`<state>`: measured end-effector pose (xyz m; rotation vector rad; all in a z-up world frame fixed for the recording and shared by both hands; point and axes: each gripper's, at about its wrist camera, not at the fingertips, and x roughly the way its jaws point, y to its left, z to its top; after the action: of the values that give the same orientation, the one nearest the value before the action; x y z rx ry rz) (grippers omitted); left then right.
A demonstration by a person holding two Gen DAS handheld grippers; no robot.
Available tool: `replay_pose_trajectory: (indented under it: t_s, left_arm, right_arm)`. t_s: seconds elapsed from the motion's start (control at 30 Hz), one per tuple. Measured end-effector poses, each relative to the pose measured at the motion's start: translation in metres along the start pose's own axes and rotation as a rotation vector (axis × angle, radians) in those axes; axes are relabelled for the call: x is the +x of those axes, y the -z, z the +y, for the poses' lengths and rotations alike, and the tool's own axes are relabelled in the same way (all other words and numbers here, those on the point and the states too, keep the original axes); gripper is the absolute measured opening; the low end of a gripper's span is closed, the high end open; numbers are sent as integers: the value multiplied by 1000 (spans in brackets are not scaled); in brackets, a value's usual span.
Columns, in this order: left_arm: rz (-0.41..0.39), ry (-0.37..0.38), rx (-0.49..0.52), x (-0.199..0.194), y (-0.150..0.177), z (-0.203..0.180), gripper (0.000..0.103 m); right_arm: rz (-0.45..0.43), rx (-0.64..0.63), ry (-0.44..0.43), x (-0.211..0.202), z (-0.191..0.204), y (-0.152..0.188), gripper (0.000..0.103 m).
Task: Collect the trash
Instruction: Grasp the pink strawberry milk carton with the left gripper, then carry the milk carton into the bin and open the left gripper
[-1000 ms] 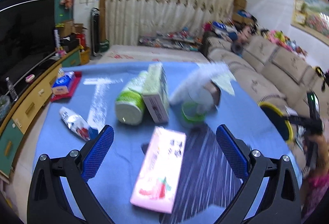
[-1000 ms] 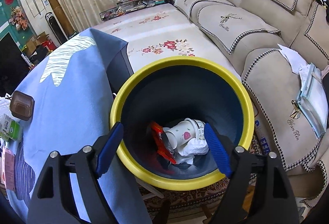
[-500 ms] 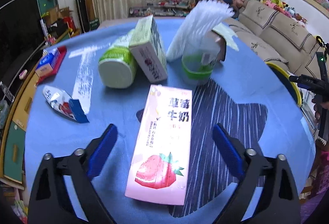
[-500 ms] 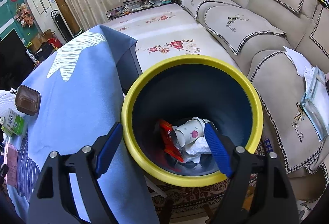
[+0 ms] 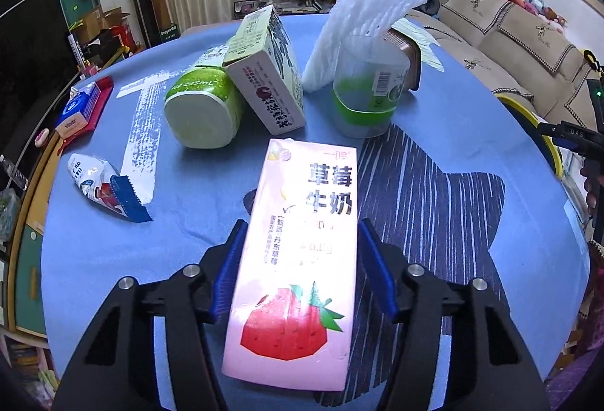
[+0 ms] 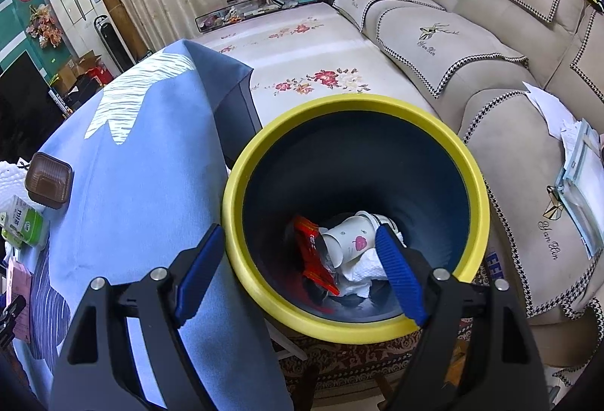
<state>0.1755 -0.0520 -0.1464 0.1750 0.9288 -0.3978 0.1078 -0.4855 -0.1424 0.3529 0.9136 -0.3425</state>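
A pink strawberry milk carton (image 5: 302,260) lies flat on the blue tablecloth (image 5: 472,146). My left gripper (image 5: 302,271) has closed its blue pads against both sides of the carton. Behind it lie a green can (image 5: 202,112), a tea carton (image 5: 268,71), a clear cup (image 5: 368,90) with white foam netting (image 5: 362,18), and a snack wrapper (image 5: 105,190). My right gripper (image 6: 298,271) is open and empty above the yellow-rimmed bin (image 6: 468,161), which holds a paper cup (image 6: 349,237), a red wrapper (image 6: 313,252) and tissue.
A sofa (image 6: 472,44) stands right of the bin. A brown tray (image 6: 49,180) sits on the table near the cup. A blue-and-white box (image 5: 77,110) lies on a red item at the table's left edge. A TV cabinet stands far left.
My left gripper has moved forward and down over the pink carton and closed its pads on its sides. My right gripper has shifted slightly left over the bin, still open.
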Motion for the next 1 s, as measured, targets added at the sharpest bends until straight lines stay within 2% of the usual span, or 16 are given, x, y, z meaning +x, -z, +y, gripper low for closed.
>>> replay_pose_trajectory:
  t_s: [0.13, 0.33, 0.53, 0.83, 1.0]
  left_arm:
    - [1, 4, 3, -1, 0, -1, 50]
    - [-20, -6, 16, -9, 1, -9, 50]
    - [-46, 20, 44, -26, -2, -25, 50]
    - [-72, 110, 130, -42, -16, -77, 50]
    - [-63, 203, 196, -36, -39, -124, 50]
  right_arm:
    - [1, 3, 1, 1, -1, 0, 77]
    - [1, 3, -3, 1, -1, 0, 77]
    - [2, 5, -6, 1, -2, 1, 77]
    - [-10, 17, -7, -5, -11, 3, 77]
    - [-21, 29, 10, -11, -23, 6, 77]
